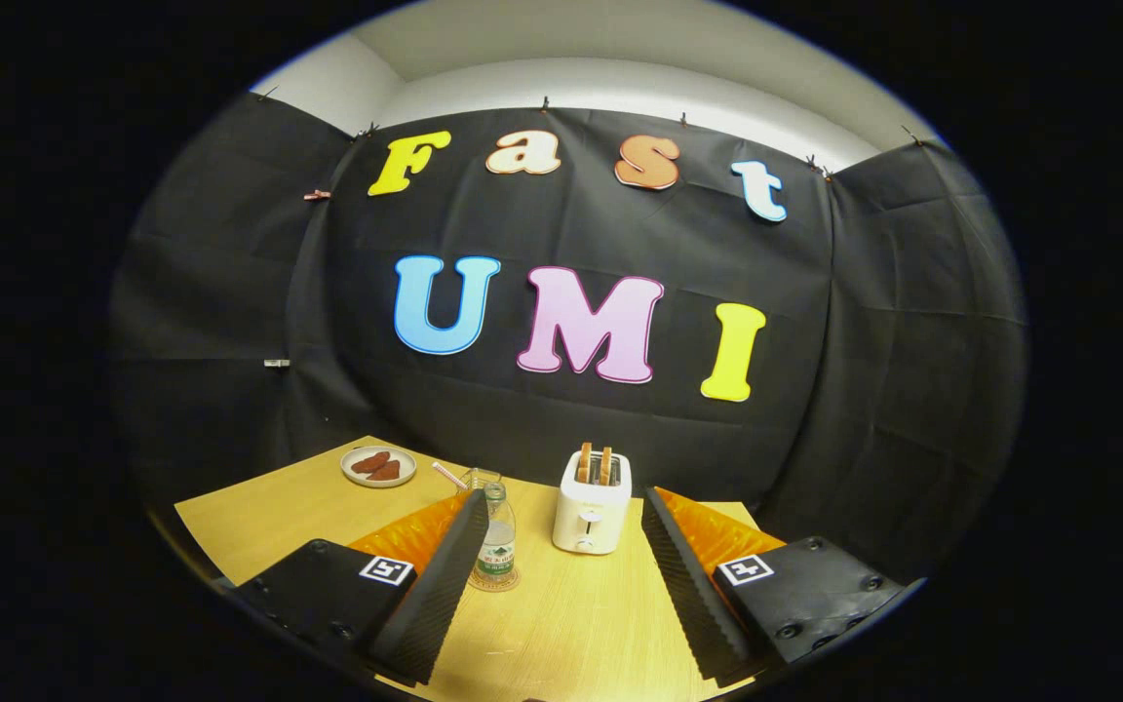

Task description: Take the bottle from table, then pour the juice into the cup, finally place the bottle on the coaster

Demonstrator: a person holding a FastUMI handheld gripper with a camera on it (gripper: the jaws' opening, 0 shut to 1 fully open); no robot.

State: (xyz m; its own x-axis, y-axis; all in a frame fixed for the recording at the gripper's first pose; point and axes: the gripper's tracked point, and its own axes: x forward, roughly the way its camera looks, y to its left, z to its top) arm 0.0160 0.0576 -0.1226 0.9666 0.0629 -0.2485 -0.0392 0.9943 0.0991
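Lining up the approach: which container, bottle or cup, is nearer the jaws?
The bottle, standing on the coaster beside the left finger. The cup sits farther back. Gripper open.

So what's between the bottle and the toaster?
Nothing, just bare table between the bottle and the toaster in the gripper view; the open gripper touches neither.

- The bottle (pixel 496 539) stood upright on the coaster (pixel 493 582) on the desk (pixel 561 624), just beside the tool's (pixel 561 575) left finger, inside the wide gap between the fingers.
- A cup (pixel 480 479) stood behind the bottle.
- The toaster (pixel 592 512) stood right of the bottle.
- A plate (pixel 378 466) lay far left, behind.
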